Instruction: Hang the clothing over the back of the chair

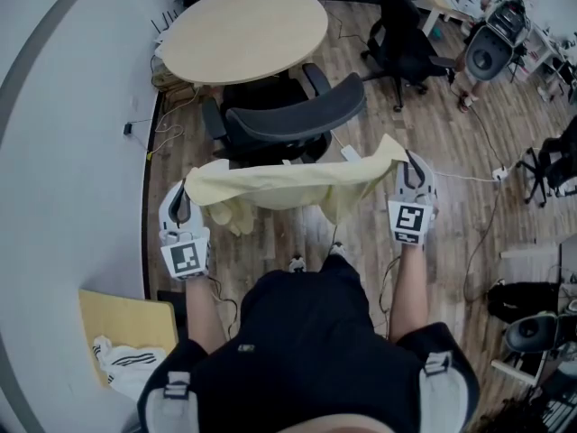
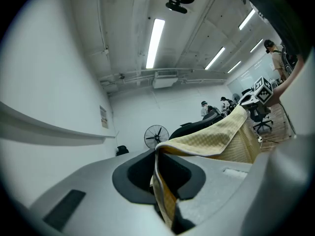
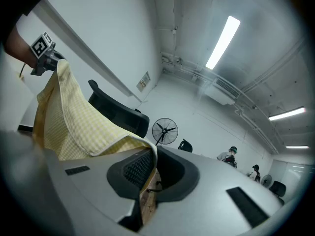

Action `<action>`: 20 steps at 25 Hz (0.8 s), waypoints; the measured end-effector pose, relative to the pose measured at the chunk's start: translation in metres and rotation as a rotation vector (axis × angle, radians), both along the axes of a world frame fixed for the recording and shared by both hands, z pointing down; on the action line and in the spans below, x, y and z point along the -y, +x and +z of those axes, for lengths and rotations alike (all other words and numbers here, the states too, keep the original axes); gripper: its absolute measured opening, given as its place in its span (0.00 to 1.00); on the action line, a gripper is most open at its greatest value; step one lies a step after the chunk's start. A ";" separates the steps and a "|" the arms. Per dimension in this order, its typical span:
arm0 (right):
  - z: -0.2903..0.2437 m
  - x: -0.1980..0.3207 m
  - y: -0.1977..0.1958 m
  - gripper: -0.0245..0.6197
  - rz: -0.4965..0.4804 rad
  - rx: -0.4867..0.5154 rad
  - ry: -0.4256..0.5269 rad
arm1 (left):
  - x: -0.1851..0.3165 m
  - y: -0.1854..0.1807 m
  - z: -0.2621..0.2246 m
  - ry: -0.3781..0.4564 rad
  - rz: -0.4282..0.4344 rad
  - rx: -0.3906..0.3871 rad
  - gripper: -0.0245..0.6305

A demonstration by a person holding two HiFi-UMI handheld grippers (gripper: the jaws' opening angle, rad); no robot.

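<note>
A pale yellow checked garment (image 1: 293, 183) hangs stretched between my two grippers, just in front of the black office chair (image 1: 288, 120). My left gripper (image 1: 181, 204) is shut on the garment's left end, with the cloth (image 2: 211, 139) pinched between its jaws. On the right end my right gripper (image 1: 411, 177) is shut too, and the fabric (image 3: 74, 122) runs away from its jaws toward the other gripper. The chair's curved backrest (image 1: 302, 115) faces me, slightly beyond and below the cloth. Part of the seat is hidden by the garment.
A round wooden table (image 1: 243, 30) stands behind the chair. Another black chair (image 1: 406, 43) is at the far right, with cables (image 1: 491, 174) on the wooden floor. A small wooden stand (image 1: 126, 327) holding a white garment (image 1: 126, 363) sits at my lower left, by the wall.
</note>
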State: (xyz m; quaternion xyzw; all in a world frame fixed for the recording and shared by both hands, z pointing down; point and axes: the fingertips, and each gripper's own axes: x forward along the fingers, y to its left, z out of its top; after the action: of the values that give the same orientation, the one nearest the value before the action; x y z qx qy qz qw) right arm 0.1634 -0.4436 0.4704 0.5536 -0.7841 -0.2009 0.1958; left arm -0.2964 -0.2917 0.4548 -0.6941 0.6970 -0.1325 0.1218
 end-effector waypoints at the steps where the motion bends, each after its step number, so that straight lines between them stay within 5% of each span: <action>1: -0.001 0.003 0.001 0.05 -0.001 -0.001 -0.003 | 0.000 0.001 -0.001 0.000 -0.007 0.001 0.07; 20: -0.037 0.086 0.015 0.05 -0.188 -0.016 0.039 | 0.015 0.042 -0.039 0.039 -0.199 0.026 0.07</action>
State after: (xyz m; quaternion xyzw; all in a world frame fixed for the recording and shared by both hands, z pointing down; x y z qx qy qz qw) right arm 0.1780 -0.5300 0.4339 0.4794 -0.8271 -0.2380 0.1718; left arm -0.2545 -0.3067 0.4162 -0.6173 0.7633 -0.1392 0.1305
